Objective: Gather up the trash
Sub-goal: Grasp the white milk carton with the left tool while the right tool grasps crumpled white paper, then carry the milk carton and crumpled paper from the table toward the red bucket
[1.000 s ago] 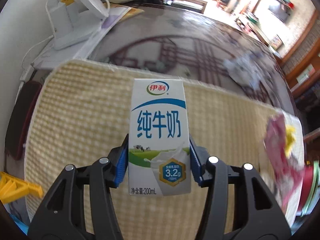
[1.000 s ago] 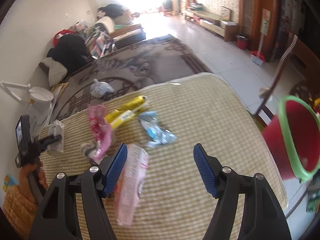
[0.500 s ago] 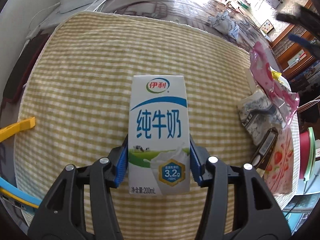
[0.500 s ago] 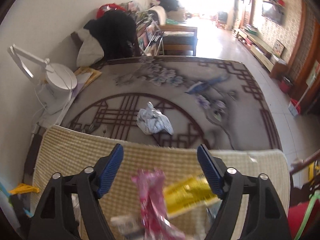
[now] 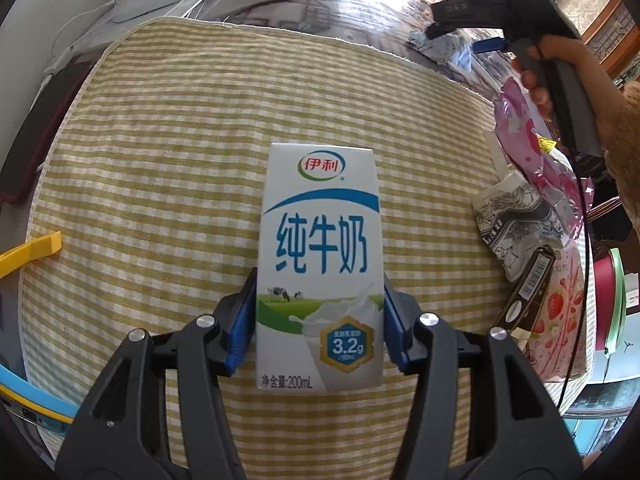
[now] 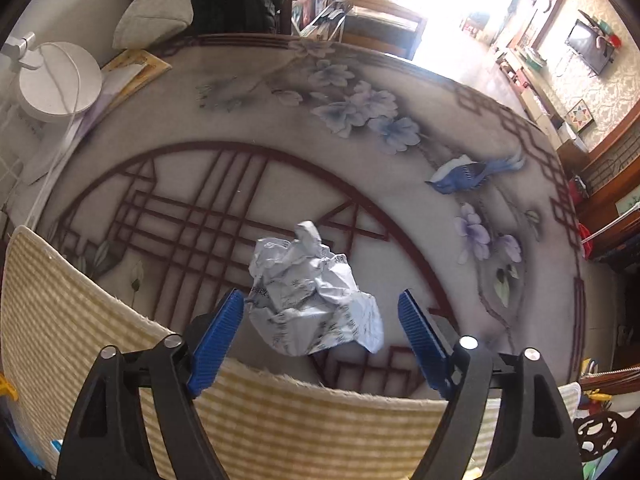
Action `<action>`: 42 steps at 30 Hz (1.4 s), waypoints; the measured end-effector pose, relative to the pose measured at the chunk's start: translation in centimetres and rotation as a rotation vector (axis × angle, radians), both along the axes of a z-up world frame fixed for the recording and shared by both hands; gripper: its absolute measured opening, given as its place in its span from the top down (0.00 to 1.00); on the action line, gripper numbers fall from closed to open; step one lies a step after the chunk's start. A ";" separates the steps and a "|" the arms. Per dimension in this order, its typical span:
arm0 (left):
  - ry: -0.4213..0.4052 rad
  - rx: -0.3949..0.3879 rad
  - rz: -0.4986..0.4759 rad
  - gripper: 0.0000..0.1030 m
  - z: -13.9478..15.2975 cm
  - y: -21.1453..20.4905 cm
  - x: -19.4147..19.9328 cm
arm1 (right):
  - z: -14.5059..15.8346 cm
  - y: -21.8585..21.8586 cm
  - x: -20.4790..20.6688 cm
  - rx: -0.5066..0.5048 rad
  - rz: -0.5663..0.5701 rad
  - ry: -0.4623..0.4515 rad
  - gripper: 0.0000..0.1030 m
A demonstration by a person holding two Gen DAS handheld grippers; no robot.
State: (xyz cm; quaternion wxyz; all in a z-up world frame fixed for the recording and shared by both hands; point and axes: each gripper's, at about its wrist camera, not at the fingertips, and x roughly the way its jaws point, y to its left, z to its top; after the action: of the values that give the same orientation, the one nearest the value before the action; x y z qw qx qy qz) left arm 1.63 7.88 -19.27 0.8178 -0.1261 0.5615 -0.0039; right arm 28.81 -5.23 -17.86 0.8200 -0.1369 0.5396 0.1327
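My left gripper (image 5: 319,320) is shut on a white and blue milk carton (image 5: 319,256) and holds it above the yellow checked mat (image 5: 180,152). My right gripper (image 6: 320,332) is open, its blue pads on either side of a crumpled white paper ball (image 6: 312,300) that lies on the patterned table top just past the mat's far edge. The right gripper also shows in the left wrist view (image 5: 492,36), held by a hand at the upper right, over the paper ball (image 5: 444,46).
Several wrappers lie at the mat's right edge: a pink one (image 5: 528,140), a black and white one (image 5: 512,220), a strawberry packet (image 5: 556,320). A red bucket with a green rim (image 5: 608,300) is beyond them. A white lamp (image 6: 56,80) stands far left.
My right gripper has moved forward past the wrappers to the paper ball, which now sits between its open pads. My left gripper has kept the carton and tilted down over the mat.
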 end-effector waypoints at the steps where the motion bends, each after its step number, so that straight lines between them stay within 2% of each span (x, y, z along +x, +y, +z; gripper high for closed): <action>1: 0.000 0.000 0.000 0.50 0.0 0.0 0.0 | -0.2 0.2 0.3 0.000 0.003 0.007 0.24; 2: 0.000 -0.001 0.000 0.49 0.0 0.0 0.0 | -0.4 0.4 0.4 0.000 0.008 0.014 0.27; 5: 0.002 -0.005 0.003 0.49 0.0 0.0 0.0 | -1.2 1.0 0.5 -0.002 0.036 0.070 0.54; 6: 0.004 -0.005 0.004 0.49 0.0 0.0 0.1 | -1.0 1.0 0.4 0.006 0.035 0.069 0.58; 11: 0.005 0.011 -0.001 0.49 -0.1 -0.2 0.3 | 1.1 -0.2 -0.6 0.134 0.010 0.082 0.61; 14: 0.006 0.022 -0.005 0.49 -0.1 -0.5 0.3 | 3.7 -1.7 -2.0 0.245 -0.021 0.080 0.61; 16: 0.008 0.021 -0.007 0.47 -0.1 -0.6 0.4 | 5.8 -2.7 -3.8 0.319 -0.014 0.068 0.61; 21: 0.019 0.013 0.003 0.46 -0.1 -0.4 0.9 | 9.4 -2.7 -9.8 0.405 0.063 0.080 0.60; 24: 0.016 0.028 -0.002 0.46 -0.2 -0.5 1.2 | 10.3 -2.9 -13.9 0.412 0.094 0.066 0.60; 28: 0.001 0.052 -0.002 0.48 0.0 -0.6 1.6 | 11.1 -3.8 -18.7 0.416 0.060 0.010 0.60; 35: -0.111 0.073 0.009 0.48 3.7 -1.1 2.5 | 11.6 -6.3 -23.5 0.431 -0.045 -0.062 0.60; 42: -0.211 0.074 -0.013 0.48 7.5 -2.5 2.8 | 12.3 -8.7 -26.5 0.441 -0.107 -0.103 0.60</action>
State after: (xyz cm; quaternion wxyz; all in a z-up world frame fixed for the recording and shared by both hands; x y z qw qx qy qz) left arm 4.41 5.41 -11.79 0.8764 -0.0912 0.4729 -0.0017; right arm 2.30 -13.92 -5.52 0.8623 0.0678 0.4617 0.1965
